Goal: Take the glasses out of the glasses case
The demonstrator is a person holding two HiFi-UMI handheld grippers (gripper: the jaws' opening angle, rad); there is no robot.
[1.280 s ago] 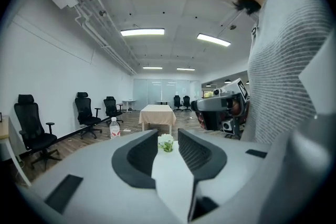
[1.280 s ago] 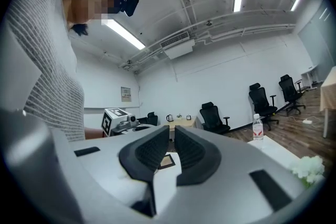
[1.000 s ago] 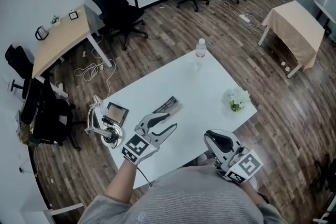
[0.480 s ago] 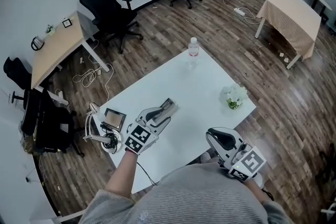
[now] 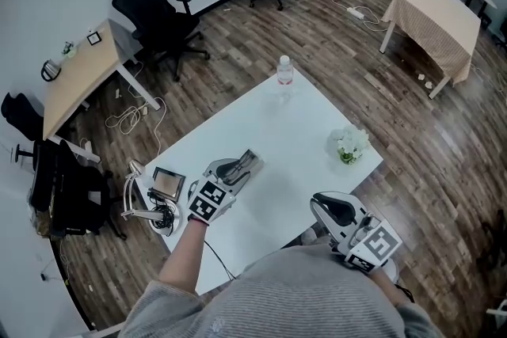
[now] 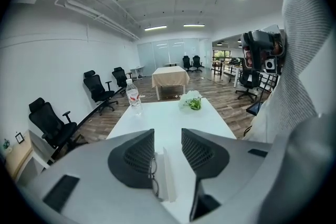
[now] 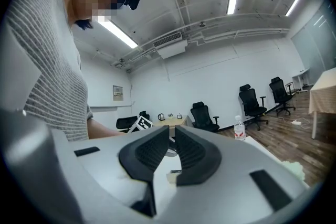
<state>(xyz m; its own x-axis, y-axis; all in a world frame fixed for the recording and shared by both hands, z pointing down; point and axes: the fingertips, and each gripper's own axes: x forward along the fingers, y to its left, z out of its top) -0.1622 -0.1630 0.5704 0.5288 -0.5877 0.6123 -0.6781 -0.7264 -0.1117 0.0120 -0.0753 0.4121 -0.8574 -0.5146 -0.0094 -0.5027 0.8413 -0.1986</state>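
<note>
An open glasses case [image 5: 250,161] lies on the white table [image 5: 301,123] near its left edge. In the left gripper view the case [image 6: 168,186] shows low between the jaws, with the thin-framed glasses [image 6: 153,178] inside it, close to the left jaw. My left gripper [image 5: 235,169] [image 6: 168,152] is at the case's near end, its jaws partly apart on either side of the case, with a gap showing on both sides. My right gripper [image 5: 321,204] [image 7: 174,144] hangs at the table's front edge, its jaws nearly together and holding nothing.
A water bottle [image 5: 283,70] [image 6: 134,98] stands at the table's far corner. A small bunch of white flowers [image 5: 348,145] [image 6: 192,100] sits near the right edge. A stand with a small screen [image 5: 162,190] is left of the table. Office chairs and other desks stand further off.
My left gripper has moved forward to the glasses case and its jaws have narrowed from wide open. The right gripper has stayed by the front edge.
</note>
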